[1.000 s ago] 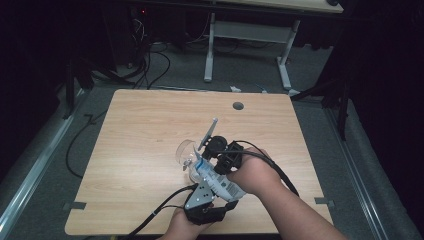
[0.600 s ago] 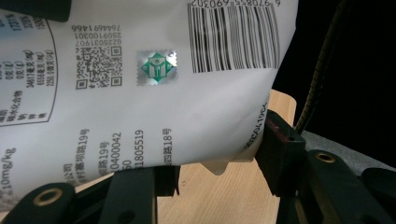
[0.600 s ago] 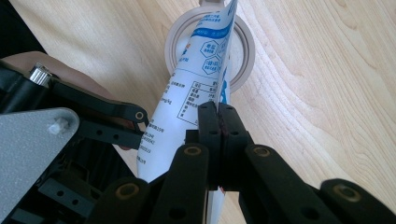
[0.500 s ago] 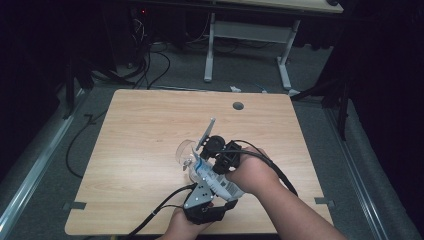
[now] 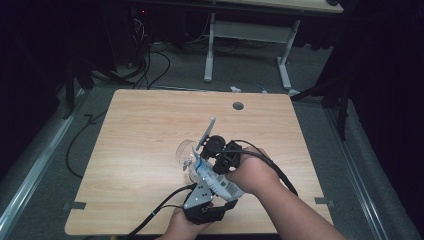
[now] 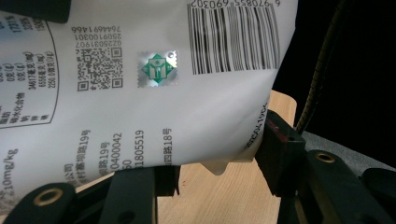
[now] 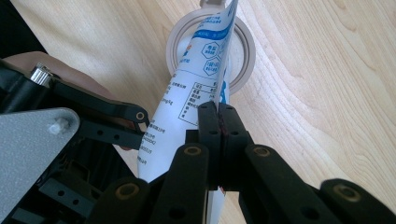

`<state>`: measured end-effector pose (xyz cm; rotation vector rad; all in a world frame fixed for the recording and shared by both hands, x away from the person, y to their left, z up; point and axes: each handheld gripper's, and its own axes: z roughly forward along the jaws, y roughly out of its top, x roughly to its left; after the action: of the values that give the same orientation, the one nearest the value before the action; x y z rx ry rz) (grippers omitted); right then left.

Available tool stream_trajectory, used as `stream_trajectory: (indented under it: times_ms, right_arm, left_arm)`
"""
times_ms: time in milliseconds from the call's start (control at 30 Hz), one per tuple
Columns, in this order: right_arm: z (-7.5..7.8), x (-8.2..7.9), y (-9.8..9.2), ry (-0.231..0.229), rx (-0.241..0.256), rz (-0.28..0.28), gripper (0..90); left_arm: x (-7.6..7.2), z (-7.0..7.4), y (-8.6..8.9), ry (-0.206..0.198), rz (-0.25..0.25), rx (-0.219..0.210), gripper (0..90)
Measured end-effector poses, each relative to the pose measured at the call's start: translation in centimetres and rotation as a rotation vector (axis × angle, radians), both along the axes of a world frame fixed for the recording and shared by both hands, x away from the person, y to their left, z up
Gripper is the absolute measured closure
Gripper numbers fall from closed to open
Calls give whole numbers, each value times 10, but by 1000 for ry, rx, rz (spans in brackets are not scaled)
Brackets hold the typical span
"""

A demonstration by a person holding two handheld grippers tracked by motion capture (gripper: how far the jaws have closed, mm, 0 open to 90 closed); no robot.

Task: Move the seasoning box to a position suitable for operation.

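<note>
There was one pouch, white with blue print, and one clear cup; two grippers worked on them over one wooden table.

The right gripper had its jaws pressed together on an edge of the pouch, no gap showing between the pads. The left gripper sat near the table's front edge, its grey plate up. In the left gripper view its jaws stood fairly far apart, with the pouch filling the space between them; the right-hand pad touched the pouch's side, while contact at the other jaw was hidden, so I could not tell how firmly it gripped.

The pouch hung tilted above the table, its top end reaching over the cup's mouth in the right gripper view. The cup stood on the table just beyond the grippers, near the table's middle.

A round hole lay in the table near its far edge, well apart from the work. Cables trailed on the floor behind, beside a desk frame. The person's right hand covered part of the right gripper in the high view.
</note>
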<state>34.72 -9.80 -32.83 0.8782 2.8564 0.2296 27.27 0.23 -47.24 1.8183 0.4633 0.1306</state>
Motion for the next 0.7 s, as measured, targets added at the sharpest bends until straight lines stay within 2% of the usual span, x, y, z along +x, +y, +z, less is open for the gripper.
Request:
stream_trajectory:
  times_ms: [700]
  right_arm:
    - [1, 0, -1, -4, 1, -4, 900]
  left_arm:
    - [0, 0, 0, -3, 0, 0, 552]
